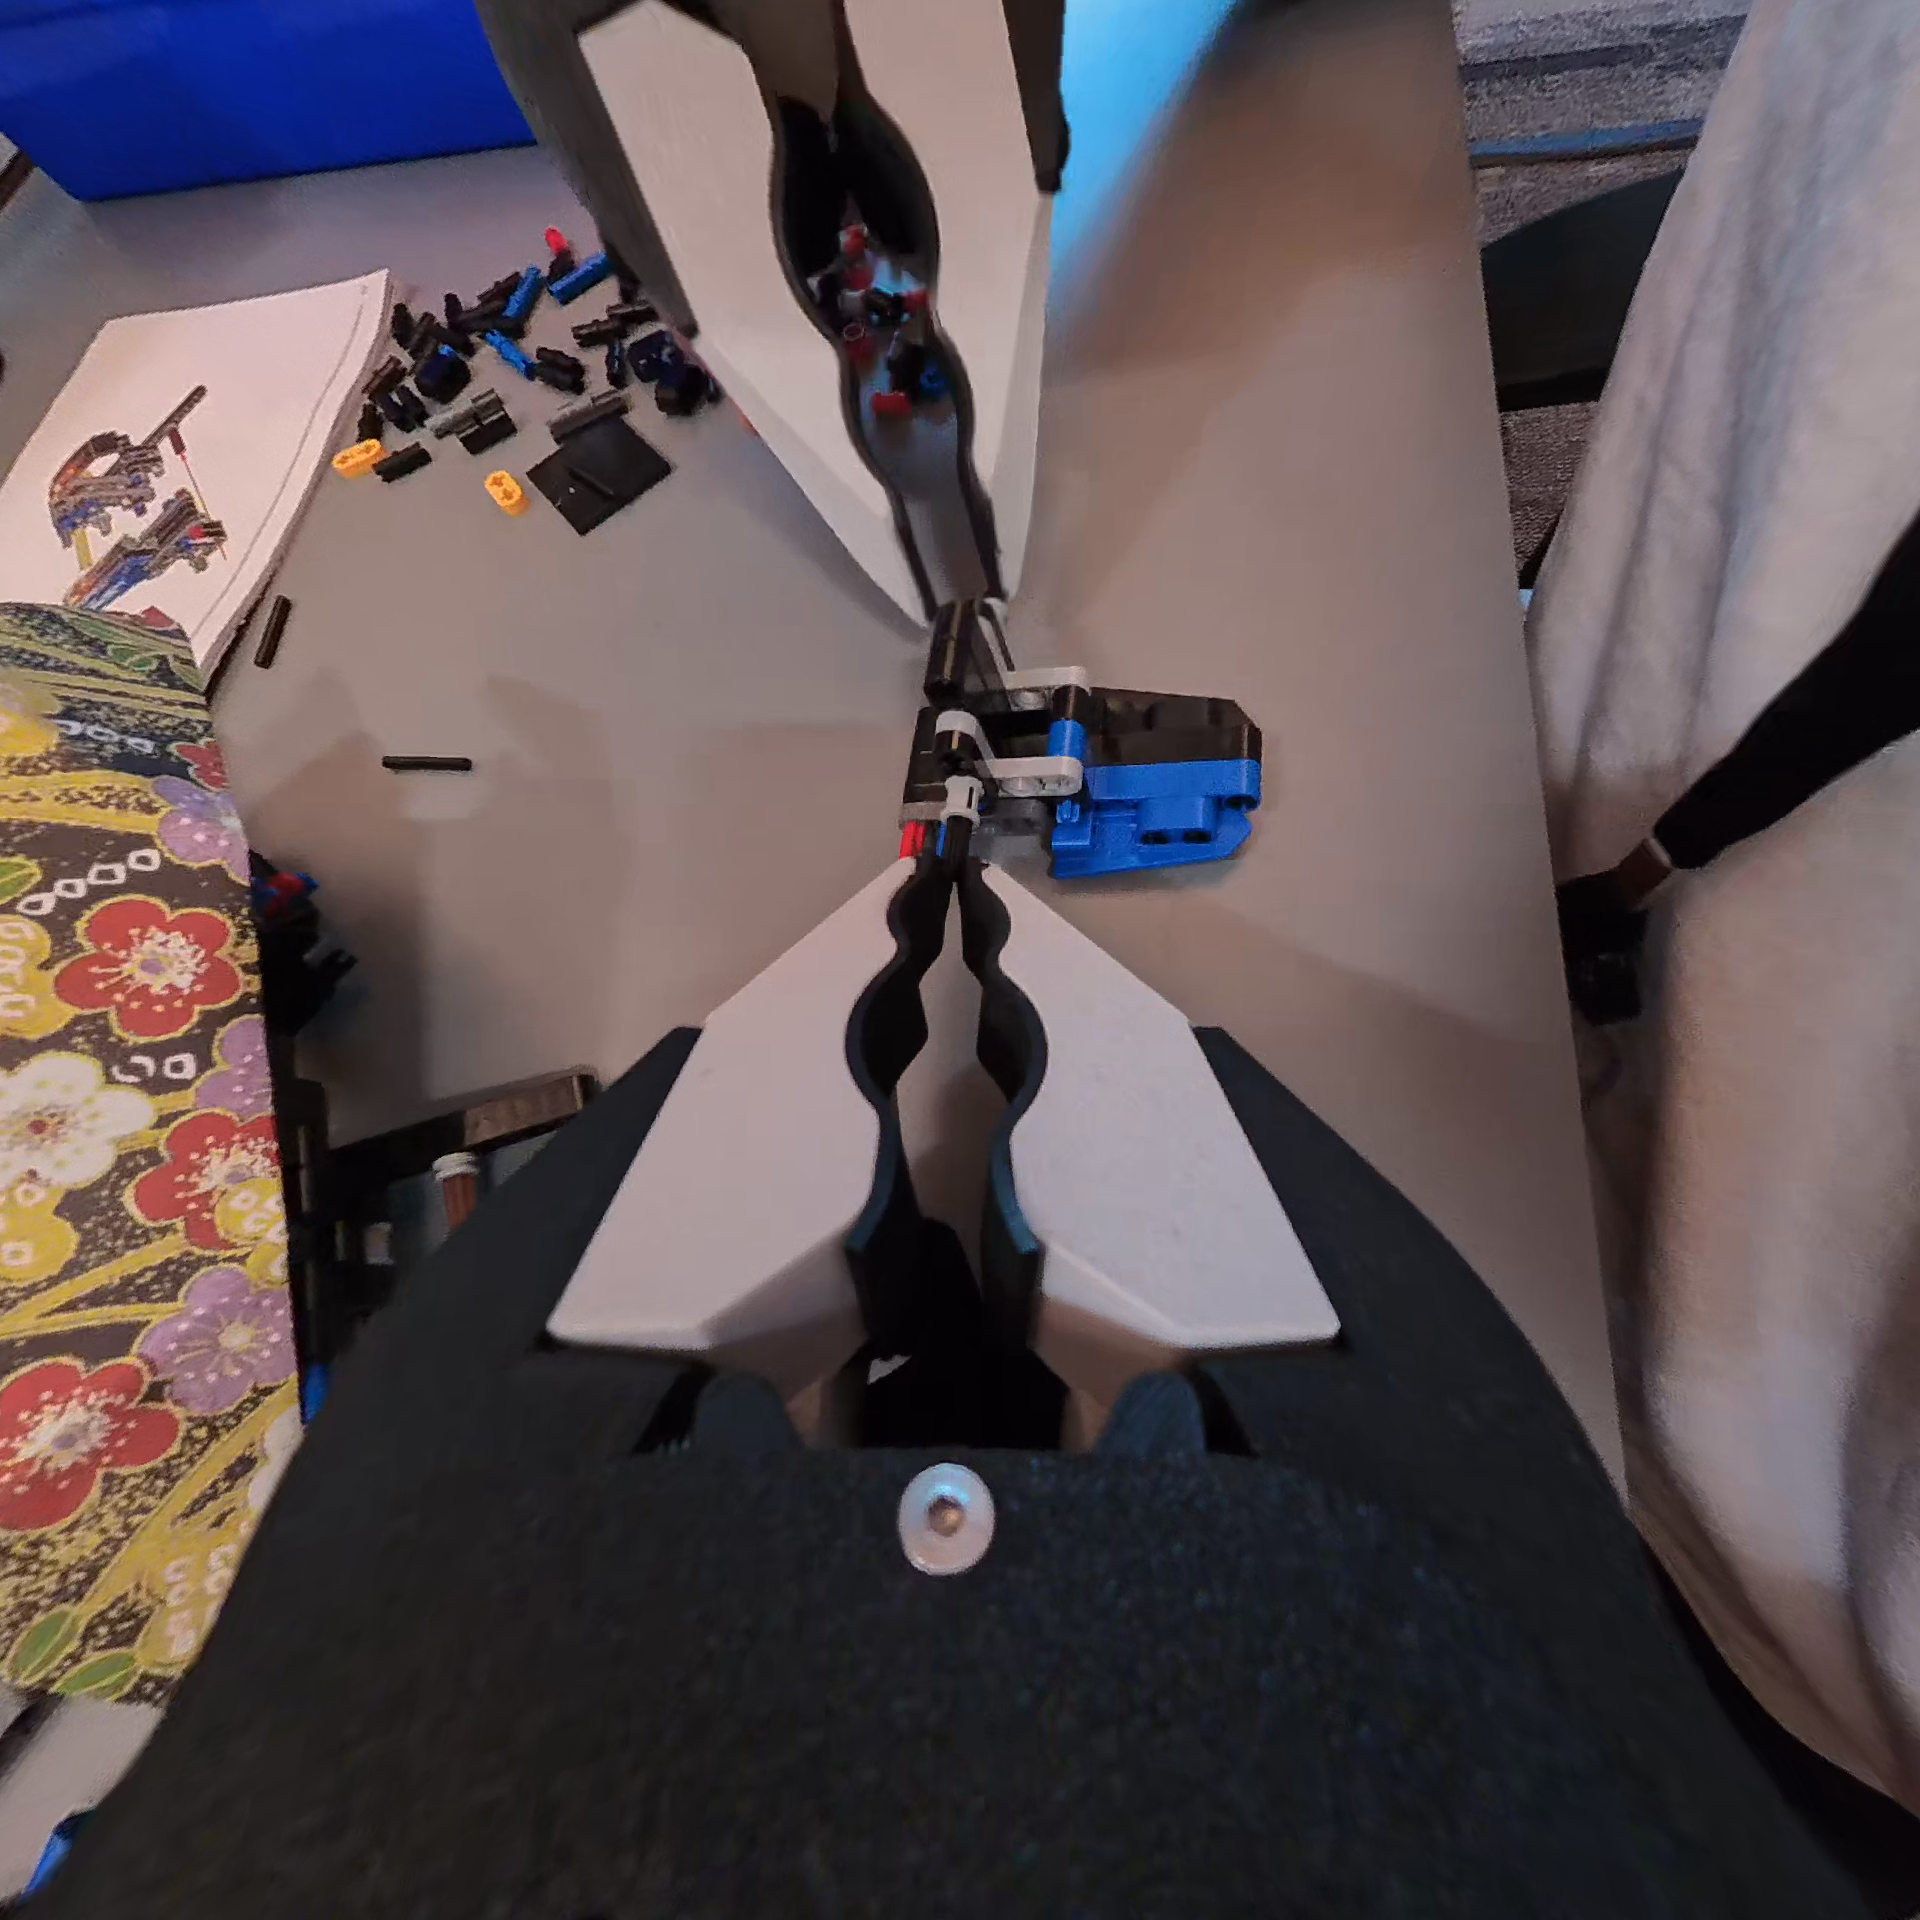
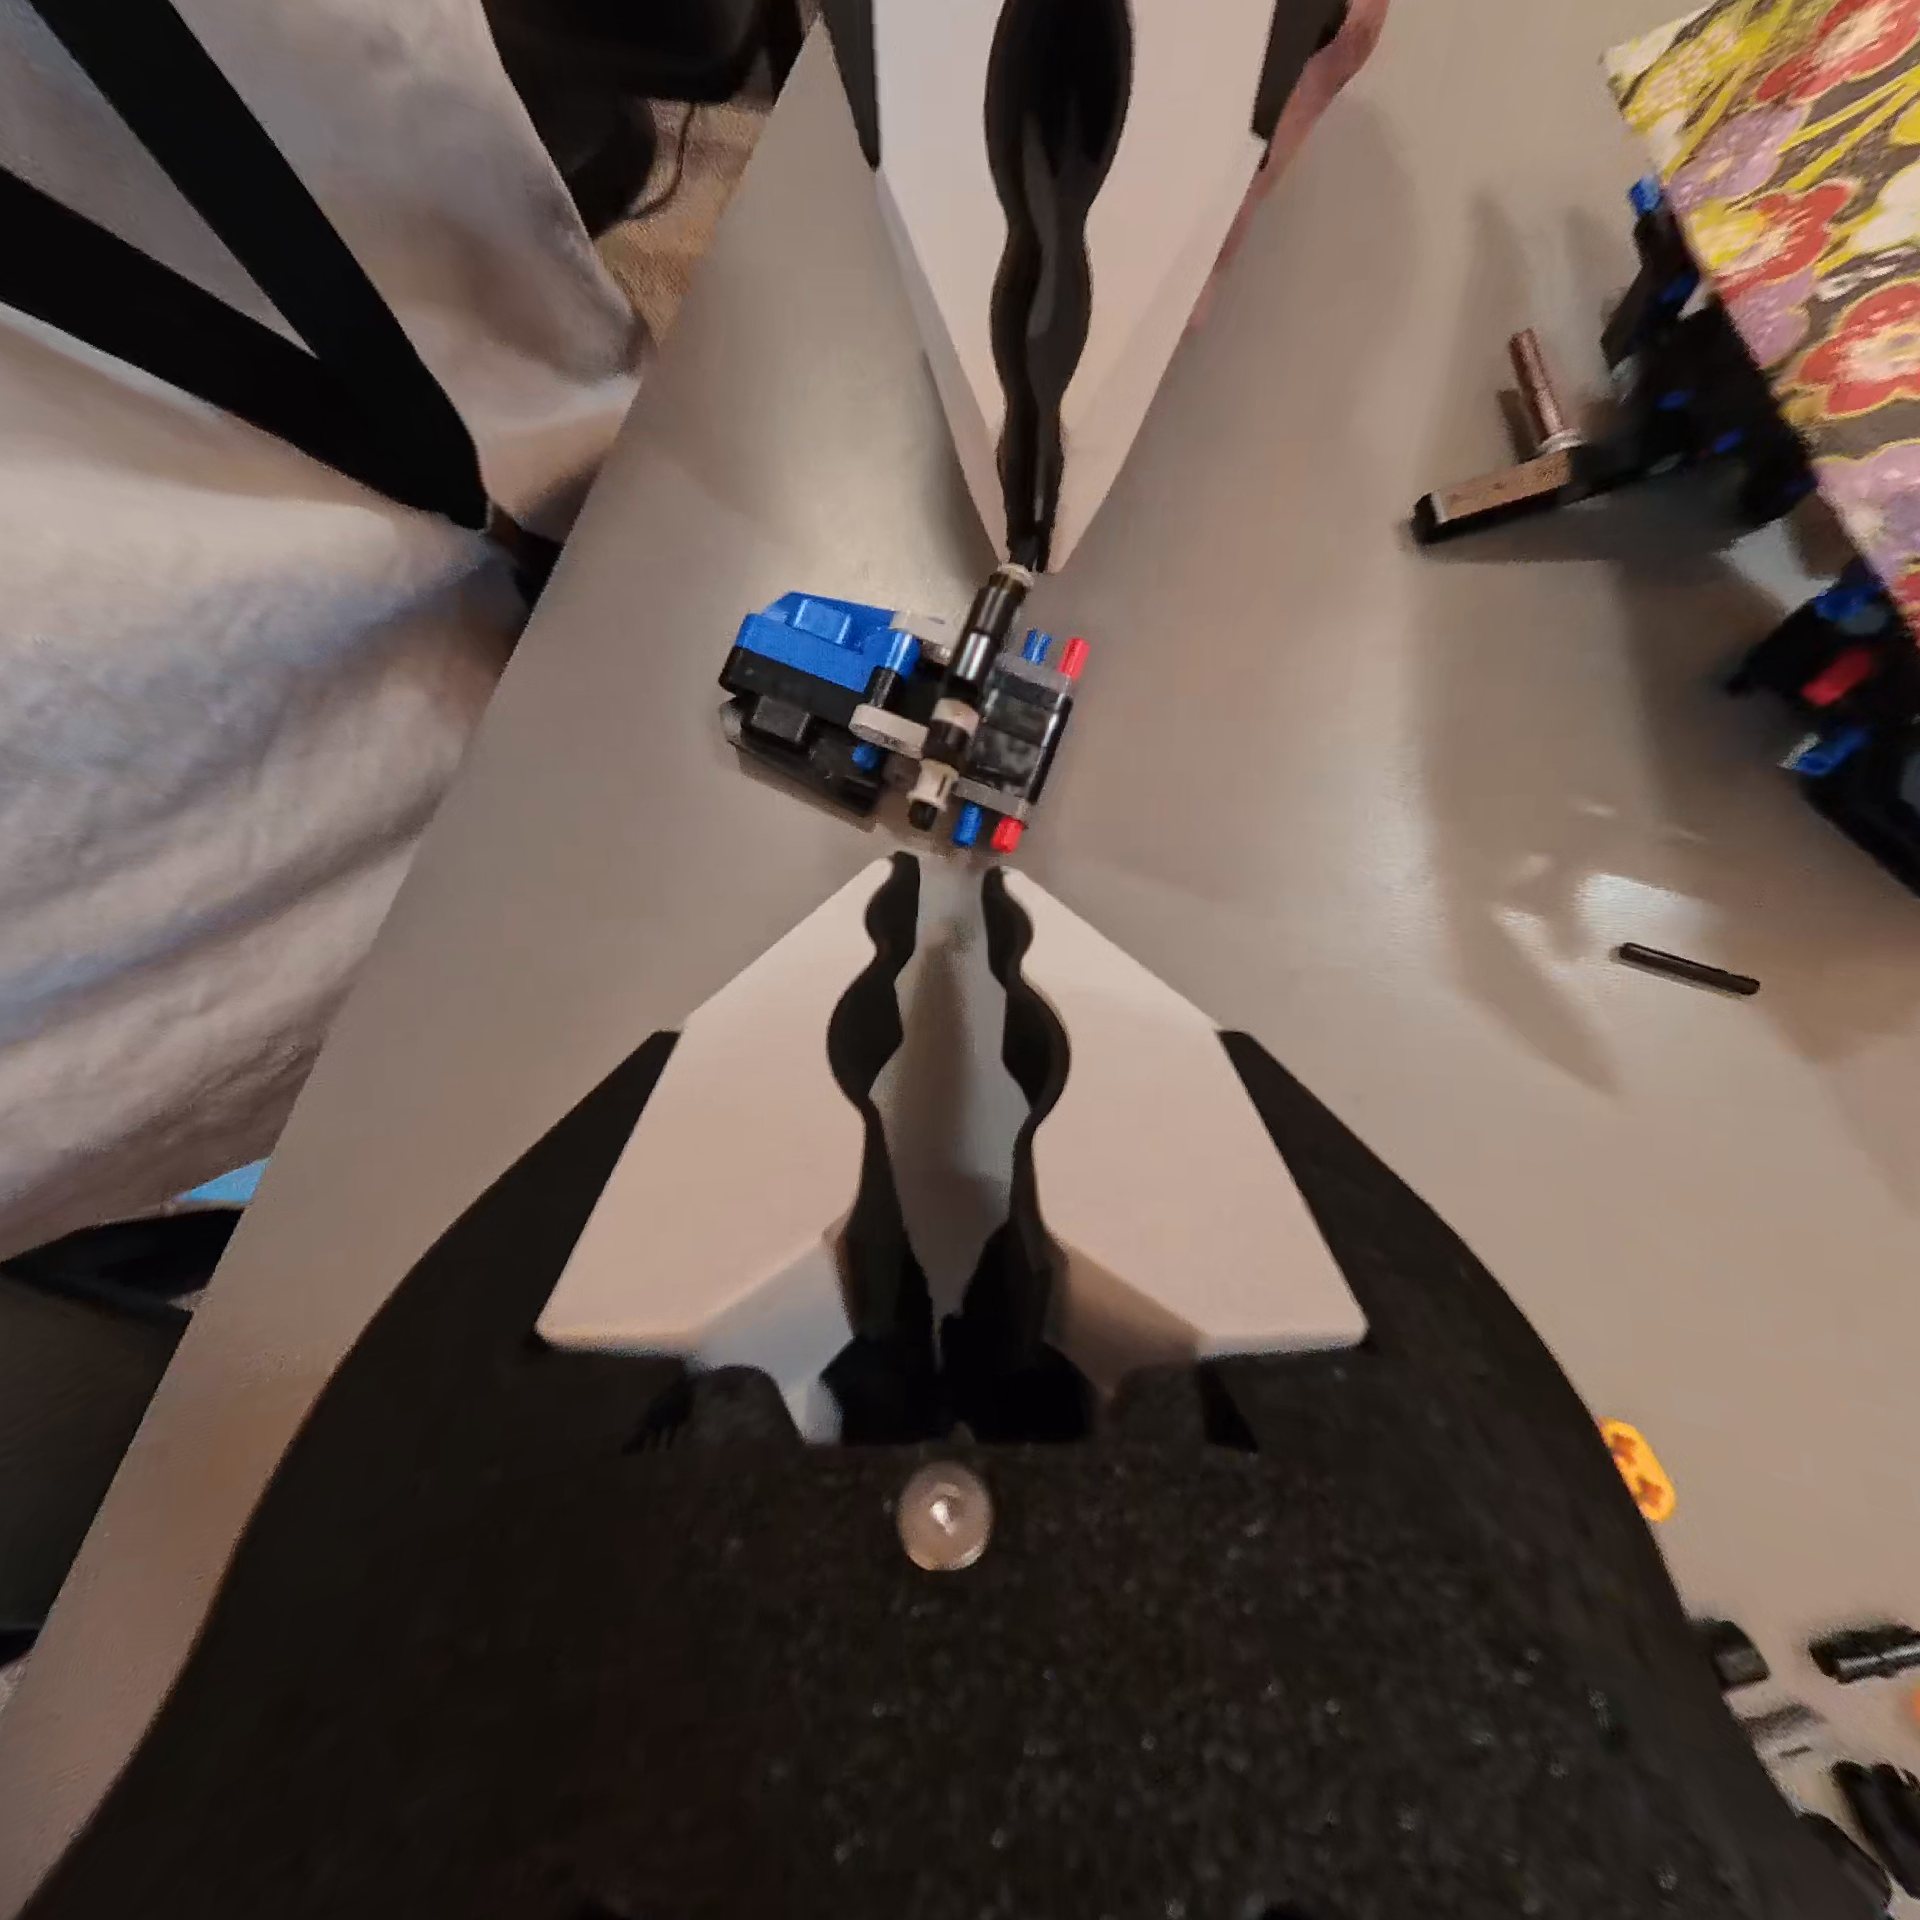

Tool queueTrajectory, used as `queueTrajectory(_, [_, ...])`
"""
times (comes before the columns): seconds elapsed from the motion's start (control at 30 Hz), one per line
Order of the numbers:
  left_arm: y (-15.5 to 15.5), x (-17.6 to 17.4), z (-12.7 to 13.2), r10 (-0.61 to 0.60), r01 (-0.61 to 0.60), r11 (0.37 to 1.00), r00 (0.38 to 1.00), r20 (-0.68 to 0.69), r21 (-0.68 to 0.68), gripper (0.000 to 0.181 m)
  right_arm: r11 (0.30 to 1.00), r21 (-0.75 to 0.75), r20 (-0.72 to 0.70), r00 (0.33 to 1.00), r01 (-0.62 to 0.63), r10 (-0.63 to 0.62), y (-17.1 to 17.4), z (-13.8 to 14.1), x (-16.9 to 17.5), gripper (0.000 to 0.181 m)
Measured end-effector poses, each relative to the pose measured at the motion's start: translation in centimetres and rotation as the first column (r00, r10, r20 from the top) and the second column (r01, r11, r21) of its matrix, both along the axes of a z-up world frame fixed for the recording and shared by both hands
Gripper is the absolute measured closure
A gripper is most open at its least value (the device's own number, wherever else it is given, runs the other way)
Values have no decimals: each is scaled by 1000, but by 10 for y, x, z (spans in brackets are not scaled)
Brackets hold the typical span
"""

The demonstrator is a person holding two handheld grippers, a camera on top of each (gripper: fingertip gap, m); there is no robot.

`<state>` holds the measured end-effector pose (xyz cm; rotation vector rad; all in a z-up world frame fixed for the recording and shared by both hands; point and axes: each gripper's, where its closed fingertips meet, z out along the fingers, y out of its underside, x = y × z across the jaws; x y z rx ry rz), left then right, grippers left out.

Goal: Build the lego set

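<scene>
A small lego assembly point(image 1: 1132, 790) of blue, black and grey parts, with a black axle, white bushes and red and blue pins, is held just above the grey table point(image 1: 623, 727). My left gripper point(image 1: 943, 878) is shut on the near end of its axle. In the right wrist view the assembly point(image 2: 831, 665) is in the middle, with the left gripper point(image 2: 1023, 556) gripping it from the top. My right gripper point(image 2: 943, 873) is narrowly open, its tips right at the axle's other end with table showing between them. It enters the left wrist view from the top point(image 1: 966, 608).
An open instruction booklet point(image 1: 197, 468) and a heap of loose black, blue, red and yellow pieces point(image 1: 520, 353) lie at the back left. A floral-patterned box point(image 1: 114, 1143) and a partly built black model point(image 2: 1662, 436) stand at one side. A loose black axle point(image 2: 1688, 968) lies on the table. A person's pale clothing point(image 1: 1766, 727) is along the table edge. Left tips to right tips: about 7 cm.
</scene>
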<state>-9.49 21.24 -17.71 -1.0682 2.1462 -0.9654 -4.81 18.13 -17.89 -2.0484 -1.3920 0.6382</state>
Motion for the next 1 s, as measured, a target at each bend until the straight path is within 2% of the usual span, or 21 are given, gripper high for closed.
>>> queueTrajectory(0.03, [1, 0, 0, 6, -6, 1000, 1000, 3, 4, 180, 1000, 8, -21, 1000, 9, -9, 2, 3, 2, 168])
queueTrajectory(0.13, [5, -3, 1, 42, -42, 999, 999, 13, 6, 179, 997, 44, -129, 990, 64, -58, 15, 19, 8, 163])
queueTrajectory(0.23, [12, -7, -1, 97, -98, 994, 995, 19, 44, 179, 993, 64, -229, 970, 96, -79, 26, 32, 7, 142])
queueTrajectory(0.3, [12, -10, -2, 115, -116, 991, 993, 23, 62, 179, 995, 45, -273, 959, 87, -72, 25, 35, 4, 120])
queueTrajectory(0.4, [12, -12, -3, 144, -146, 986, 989, 30, 83, 179, 994, 54, -251, 965, 91, -75, 26, 35, 1, 127])
queueTrajectory(0.47, [13, -13, -2, 156, -160, 982, 986, 53, 102, 179, 989, 95, -227, 970, 115, -91, 30, 35, 1, 170])
queueTrajectory(0.5, [12, -14, -2, 152, -157, 982, 987, 52, 107, 179, 982, 132, -208, 973, 133, -104, 33, 34, 2, 181])
queueTrajectory(0.57, [13, -13, -3, 156, -160, 981, 987, 50, 112, 179, 968, 195, -173, 977, 156, -122, 37, 34, 5, 181])
queueTrajectory(0.83, [15, -12, -4, 168, -177, 973, 983, 68, 147, 179, 972, 208, -108, 990, 111, -90, 31, 28, -5, 181])
queueTrajectory(0.97, [15, -12, 0, 173, -179, 978, 983, 65, 106, 179, 996, 64, -91, 994, 67, -61, 17, 11, -5, 181])
queueTrajectory(1.0, [15, -13, 0, 168, -174, 980, 984, 66, 101, 179, 997, 51, -77, 995, 60, -56, 16, 6, -5, 170])
